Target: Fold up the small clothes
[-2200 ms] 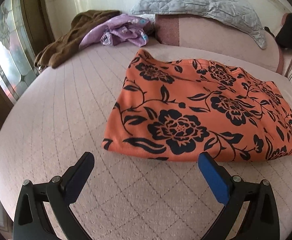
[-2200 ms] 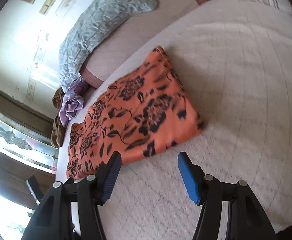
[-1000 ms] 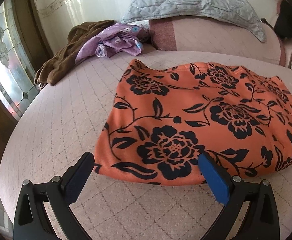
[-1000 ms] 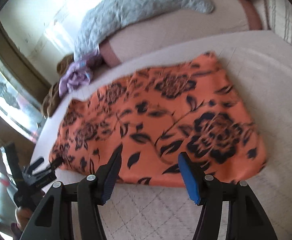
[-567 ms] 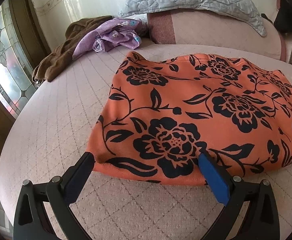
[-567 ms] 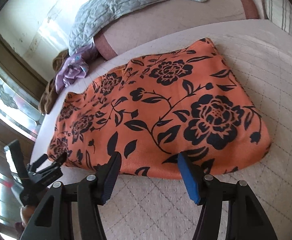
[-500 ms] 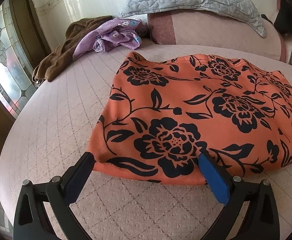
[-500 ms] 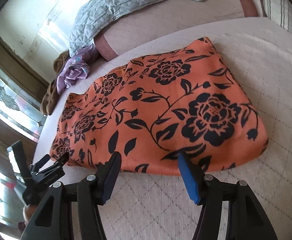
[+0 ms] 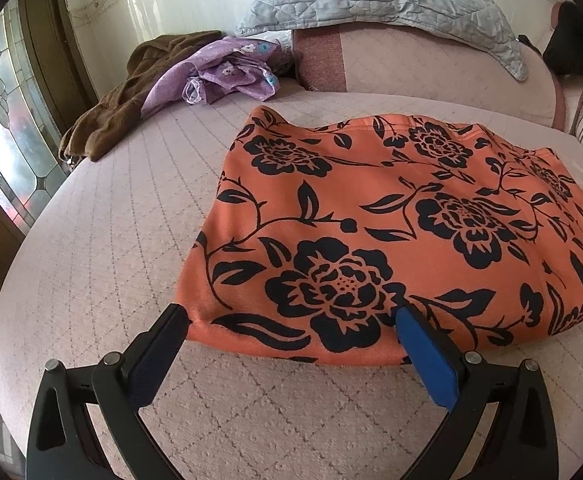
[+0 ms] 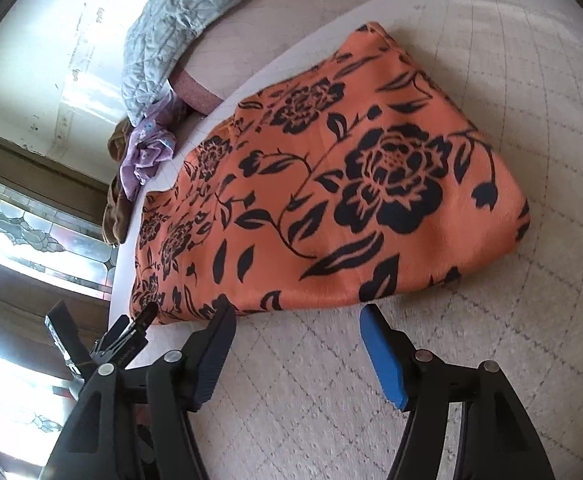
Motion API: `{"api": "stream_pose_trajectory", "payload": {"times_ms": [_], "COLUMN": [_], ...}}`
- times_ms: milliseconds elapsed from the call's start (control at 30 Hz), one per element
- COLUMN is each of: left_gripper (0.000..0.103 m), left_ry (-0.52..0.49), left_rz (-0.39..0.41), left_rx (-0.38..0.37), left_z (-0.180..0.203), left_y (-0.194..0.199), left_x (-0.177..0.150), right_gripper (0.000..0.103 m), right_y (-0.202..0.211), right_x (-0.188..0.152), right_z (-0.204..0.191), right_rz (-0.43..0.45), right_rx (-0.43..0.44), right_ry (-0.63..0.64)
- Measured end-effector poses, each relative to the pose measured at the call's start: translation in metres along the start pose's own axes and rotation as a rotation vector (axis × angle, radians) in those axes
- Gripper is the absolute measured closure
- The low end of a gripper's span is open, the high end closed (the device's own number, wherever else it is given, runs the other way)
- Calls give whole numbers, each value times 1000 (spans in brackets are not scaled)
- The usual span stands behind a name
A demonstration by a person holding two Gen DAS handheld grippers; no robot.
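The orange floral garment (image 9: 391, 224) lies flat in the middle of the bed (image 9: 103, 240), apparently folded once (further folds remain, I judge). The left tongs (image 9: 291, 322) gape at its near edge; the right tongs (image 10: 297, 312) are opening, gripping nothing

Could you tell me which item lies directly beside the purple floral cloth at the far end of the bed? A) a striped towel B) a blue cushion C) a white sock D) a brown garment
D: the brown garment is bunched up against the purple floral cloth, near the window.
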State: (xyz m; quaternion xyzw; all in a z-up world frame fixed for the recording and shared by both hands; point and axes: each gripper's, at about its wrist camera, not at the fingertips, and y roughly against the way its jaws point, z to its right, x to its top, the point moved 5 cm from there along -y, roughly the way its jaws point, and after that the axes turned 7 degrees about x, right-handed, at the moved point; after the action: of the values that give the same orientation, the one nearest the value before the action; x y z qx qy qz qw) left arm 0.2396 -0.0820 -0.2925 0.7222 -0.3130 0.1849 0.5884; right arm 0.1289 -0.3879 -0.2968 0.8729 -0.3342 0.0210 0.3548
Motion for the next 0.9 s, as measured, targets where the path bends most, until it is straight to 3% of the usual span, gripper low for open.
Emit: {"api": "stream_pose_trajectory", "payload": {"times_ms": [267,400,467,533,600,733,833,900], "left_gripper": [0,0,0,0,0,0,0,0], "left_ry": [6,36,65,116,165,196,142,131], "left_rz": [11,28,17,-17,-48,-91,-106,-99], "left_rx": [-12,1,34,59,87,118,147,151], "left_z": [0,-11,-23,-39,-53,-61,-50,-49], "left_y": [5,7,4,-4,-13,-25,-33,-30], "left_x": [3,10,12,12,10,4,-1,0], "right_gripper": [33,34,35,35,40,47,50,49], "right_y": [-8,-15,-14,-6,9,30,23,10], "right_x": [3,-7,-10,-5,10,32,36,34], "right_z": [-5,-37,-55,-61,-51,-19,6,16], "right_rz": [-13,-88,-85,-21,84,227,211,156], "right_rx": [16,120,146,126,90,-61,-179,-196], "right_ry": [22,144,230,267,227,136,64,30]}}
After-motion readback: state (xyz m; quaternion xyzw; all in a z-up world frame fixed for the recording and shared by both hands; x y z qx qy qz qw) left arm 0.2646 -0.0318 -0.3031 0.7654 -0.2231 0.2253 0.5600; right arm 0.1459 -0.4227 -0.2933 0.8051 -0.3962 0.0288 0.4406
